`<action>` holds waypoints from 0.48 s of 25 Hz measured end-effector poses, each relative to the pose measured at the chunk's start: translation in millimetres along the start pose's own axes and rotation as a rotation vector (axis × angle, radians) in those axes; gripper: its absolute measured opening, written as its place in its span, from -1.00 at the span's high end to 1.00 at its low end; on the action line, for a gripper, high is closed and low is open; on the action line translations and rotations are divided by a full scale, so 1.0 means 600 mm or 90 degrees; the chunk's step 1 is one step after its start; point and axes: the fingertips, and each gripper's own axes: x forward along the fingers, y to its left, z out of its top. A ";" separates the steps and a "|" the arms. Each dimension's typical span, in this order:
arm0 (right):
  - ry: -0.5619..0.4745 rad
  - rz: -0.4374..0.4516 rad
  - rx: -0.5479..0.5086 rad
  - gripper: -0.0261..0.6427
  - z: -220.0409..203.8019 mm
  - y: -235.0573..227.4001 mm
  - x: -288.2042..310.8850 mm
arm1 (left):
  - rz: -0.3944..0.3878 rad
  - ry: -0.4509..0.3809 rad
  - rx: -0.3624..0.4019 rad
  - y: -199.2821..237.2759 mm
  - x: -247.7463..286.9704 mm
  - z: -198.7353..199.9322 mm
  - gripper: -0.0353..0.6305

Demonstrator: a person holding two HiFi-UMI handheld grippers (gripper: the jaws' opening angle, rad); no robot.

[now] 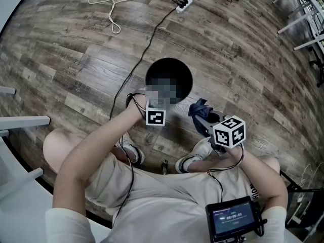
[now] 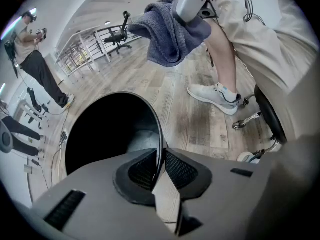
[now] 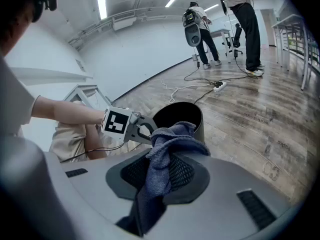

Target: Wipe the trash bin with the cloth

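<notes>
A round black trash bin (image 1: 169, 78) stands open on the wood floor; it also shows as the bin (image 2: 112, 134) and the bin (image 3: 181, 117). My left gripper (image 1: 152, 101) is at the bin's near rim, and in the left gripper view my left gripper (image 2: 159, 170) is shut on that thin rim (image 2: 161, 144), one pad inside and one outside. My right gripper (image 1: 204, 116) sits just right of the bin, shut on a dark blue cloth (image 1: 199, 109). The cloth (image 3: 162, 171) bunches up between the pads and hangs as the cloth (image 2: 167, 31) above the floor.
A black cable (image 1: 152, 32) and a white cord (image 1: 109, 6) run over the floor to a power strip (image 1: 183, 4). My shoes (image 1: 190, 161) and a chair base (image 1: 164, 166) sit close behind the bin. Other people (image 3: 245, 19) stand far off.
</notes>
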 end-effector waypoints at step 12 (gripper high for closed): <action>0.091 -0.020 -0.114 0.69 -0.030 -0.031 0.135 | -0.015 -0.015 0.060 -0.009 -0.003 -0.007 0.75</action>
